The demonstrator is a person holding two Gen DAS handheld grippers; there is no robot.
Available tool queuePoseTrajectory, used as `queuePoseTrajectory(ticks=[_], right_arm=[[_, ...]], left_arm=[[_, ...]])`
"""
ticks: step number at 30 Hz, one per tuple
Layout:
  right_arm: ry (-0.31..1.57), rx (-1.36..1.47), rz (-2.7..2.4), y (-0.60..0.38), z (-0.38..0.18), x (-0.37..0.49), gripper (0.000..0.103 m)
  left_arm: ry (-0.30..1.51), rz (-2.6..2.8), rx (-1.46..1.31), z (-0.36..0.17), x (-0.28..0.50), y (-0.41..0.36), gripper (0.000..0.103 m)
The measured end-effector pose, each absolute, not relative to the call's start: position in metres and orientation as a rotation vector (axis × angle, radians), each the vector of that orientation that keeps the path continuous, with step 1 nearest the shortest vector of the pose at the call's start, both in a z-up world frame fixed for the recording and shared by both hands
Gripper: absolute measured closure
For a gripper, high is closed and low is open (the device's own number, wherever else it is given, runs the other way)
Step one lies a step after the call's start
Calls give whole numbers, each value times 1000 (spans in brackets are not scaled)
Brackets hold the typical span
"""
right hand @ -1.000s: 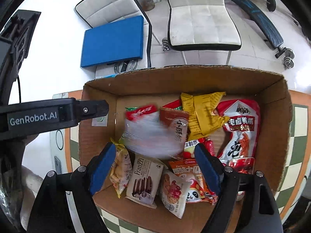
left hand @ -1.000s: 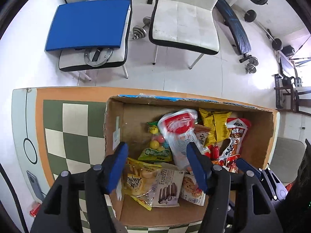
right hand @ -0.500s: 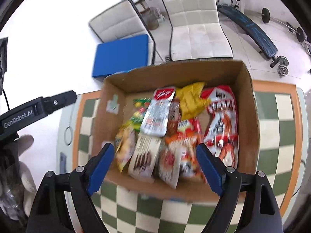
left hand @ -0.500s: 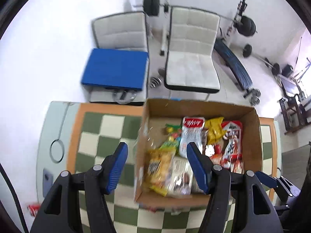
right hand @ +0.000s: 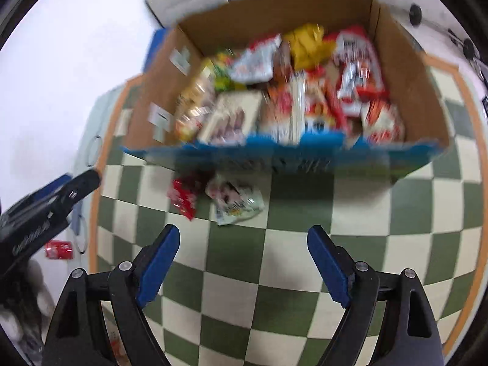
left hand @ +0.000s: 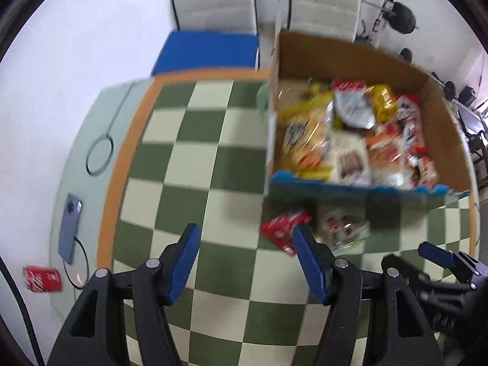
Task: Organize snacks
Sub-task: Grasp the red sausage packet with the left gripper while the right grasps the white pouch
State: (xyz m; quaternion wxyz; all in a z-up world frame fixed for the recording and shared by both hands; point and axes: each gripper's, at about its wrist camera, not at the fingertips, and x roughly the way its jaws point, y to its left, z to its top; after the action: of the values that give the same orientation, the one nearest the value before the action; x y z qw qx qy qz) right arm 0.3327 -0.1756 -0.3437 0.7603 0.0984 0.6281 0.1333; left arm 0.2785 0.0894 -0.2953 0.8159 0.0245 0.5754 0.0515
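Packets [right hand: 218, 196] beyond right tool [right hand: 244, 262]

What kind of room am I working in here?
Probably a home gym or spare room used as a workspace. Barbell weights stand against the back wall behind two white padded chairs, and the snack box sits on a table with a checkered cloth.

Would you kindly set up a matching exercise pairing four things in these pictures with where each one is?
Things:
1. red snack packet
2. yellow bag
3. phone
4. red can

Places:
A. inside the cardboard box
B. on the pale table edge beside the checkered cloth
C. on the cloth in front of the box
D. on the white floor

Pairs: 1-C, 2-A, 3-B, 4-D
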Motion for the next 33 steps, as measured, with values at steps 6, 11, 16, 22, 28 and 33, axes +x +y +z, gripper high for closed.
queuePoseTrajectory(ticks=[6, 11, 16, 22, 28, 33], right_arm=[[1378, 277, 279, -157, -397, 346, 15], [1360, 248, 261, -137, -419, 359, 15], [1373, 175, 228, -119, -436, 365, 29], [1374, 162, 212, -127, -432, 348, 49], [1404, 218, 186, -154, -438, 327, 49], [1408, 251, 172, -165, -443, 321, 49]], left_arm=[[1261, 82, 65, -330, 275, 108, 42], [1267, 0, 112, -346, 279, 109, 42], [1267, -95, 176, -351, 286, 98, 42], [1302, -244, 199, -357, 296, 77, 42], [1390, -362, 154, -378, 312, 60, 42], [1458, -355, 169, -398, 323, 48, 42]])
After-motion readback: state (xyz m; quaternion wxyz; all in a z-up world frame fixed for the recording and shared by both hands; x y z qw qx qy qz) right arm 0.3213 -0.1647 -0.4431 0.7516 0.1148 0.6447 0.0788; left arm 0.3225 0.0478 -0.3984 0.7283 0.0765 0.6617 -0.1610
